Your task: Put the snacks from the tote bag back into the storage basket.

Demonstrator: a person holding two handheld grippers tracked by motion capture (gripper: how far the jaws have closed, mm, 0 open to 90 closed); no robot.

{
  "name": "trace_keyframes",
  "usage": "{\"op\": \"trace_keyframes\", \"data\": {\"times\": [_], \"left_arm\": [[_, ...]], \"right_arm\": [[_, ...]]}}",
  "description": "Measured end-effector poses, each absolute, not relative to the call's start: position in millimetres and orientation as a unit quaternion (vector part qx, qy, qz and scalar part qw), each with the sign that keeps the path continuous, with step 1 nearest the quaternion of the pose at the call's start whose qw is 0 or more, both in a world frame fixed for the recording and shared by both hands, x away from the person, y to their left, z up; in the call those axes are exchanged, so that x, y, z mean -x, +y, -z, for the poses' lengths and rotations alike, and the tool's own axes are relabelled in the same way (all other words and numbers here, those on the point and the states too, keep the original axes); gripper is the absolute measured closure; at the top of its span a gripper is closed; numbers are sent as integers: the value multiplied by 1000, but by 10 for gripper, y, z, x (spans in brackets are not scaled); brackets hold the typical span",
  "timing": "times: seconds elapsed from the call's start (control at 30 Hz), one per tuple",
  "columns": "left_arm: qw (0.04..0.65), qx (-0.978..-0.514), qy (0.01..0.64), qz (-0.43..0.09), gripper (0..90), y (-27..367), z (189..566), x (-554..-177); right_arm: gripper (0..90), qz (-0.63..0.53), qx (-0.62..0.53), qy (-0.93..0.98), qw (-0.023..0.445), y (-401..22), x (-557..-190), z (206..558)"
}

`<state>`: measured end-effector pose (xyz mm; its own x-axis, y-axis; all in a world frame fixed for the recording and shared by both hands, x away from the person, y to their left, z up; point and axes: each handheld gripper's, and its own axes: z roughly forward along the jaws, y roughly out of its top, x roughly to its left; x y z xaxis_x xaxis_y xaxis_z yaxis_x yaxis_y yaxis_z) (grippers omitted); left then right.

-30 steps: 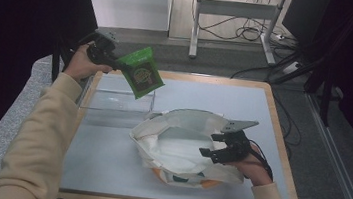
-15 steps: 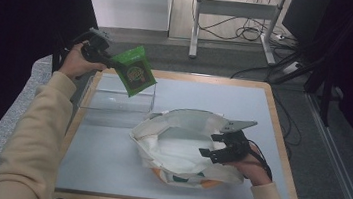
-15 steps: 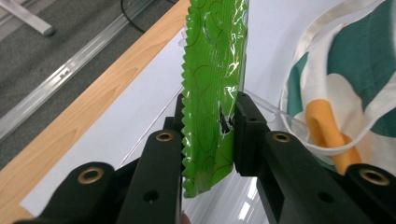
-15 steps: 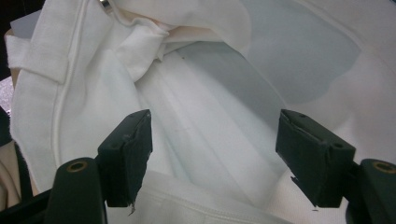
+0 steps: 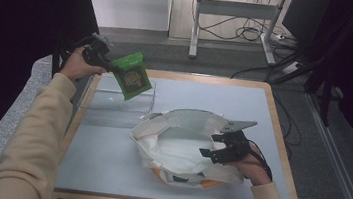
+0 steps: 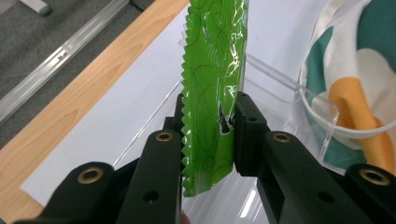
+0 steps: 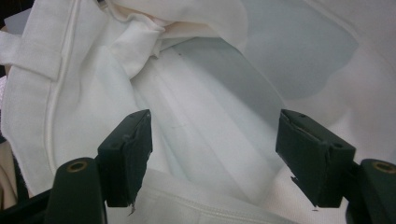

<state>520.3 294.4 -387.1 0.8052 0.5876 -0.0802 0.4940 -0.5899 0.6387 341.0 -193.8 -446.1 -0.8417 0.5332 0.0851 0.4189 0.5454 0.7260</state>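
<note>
A green snack packet [image 5: 133,77] hangs above the clear plastic bin [image 5: 113,105] at the back left of the table. My left gripper [image 5: 117,68] is shut on it. In the left gripper view both pads press the packet [image 6: 212,93] flat between the jaws of that gripper [image 6: 208,135], with the bin's edge [image 6: 275,79] beneath. A white cloth bag [image 5: 143,133] with a teal and orange print lies open in the middle of the table. My right gripper [image 5: 211,144] sits at its near right rim, jaws wide apart. In the right gripper view the open gripper [image 7: 215,149] faces the bag's white lining [image 7: 70,93].
A pale mat covers the wooden table [image 5: 281,136]. The printed side of the bag [image 6: 369,60] lies just right of the bin. Behind the table stand a metal desk frame [image 5: 234,15] and cables on the floor. A dark curtain hangs at the far left.
My left hand has carried the green packet a little to the left and downward, closer over the clear bin. The right gripper and the bag have stayed put.
</note>
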Motion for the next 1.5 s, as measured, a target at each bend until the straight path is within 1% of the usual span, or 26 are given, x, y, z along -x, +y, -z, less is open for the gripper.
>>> {"op": "trace_keyframes", "data": {"times": [0.33,0.5,0.8,1.0,1.2,1.5], "left_arm": [[297,-906,296,-57,750,2851,4098,-5279],[291,-909,295,-53,747,2779,4187,-5328],[298,-906,295,-54,742,2719,4222,-5355],[304,-903,296,-69,735,2673,4222,-5372],[319,-891,311,-88,707,2616,4241,-5400],[318,-889,315,-99,673,2595,4265,-5422]], "right_arm": [[270,-389,-271,878,72,-1927,-3413,4477],[270,-389,-272,877,70,-1932,-3416,4479],[269,-388,-273,878,70,-1937,-3419,4486],[267,-386,-272,879,70,-1923,-3421,4495],[264,-384,-271,880,69,-1915,-3422,4501],[262,-383,-273,880,68,-1924,-3427,4506]]}}
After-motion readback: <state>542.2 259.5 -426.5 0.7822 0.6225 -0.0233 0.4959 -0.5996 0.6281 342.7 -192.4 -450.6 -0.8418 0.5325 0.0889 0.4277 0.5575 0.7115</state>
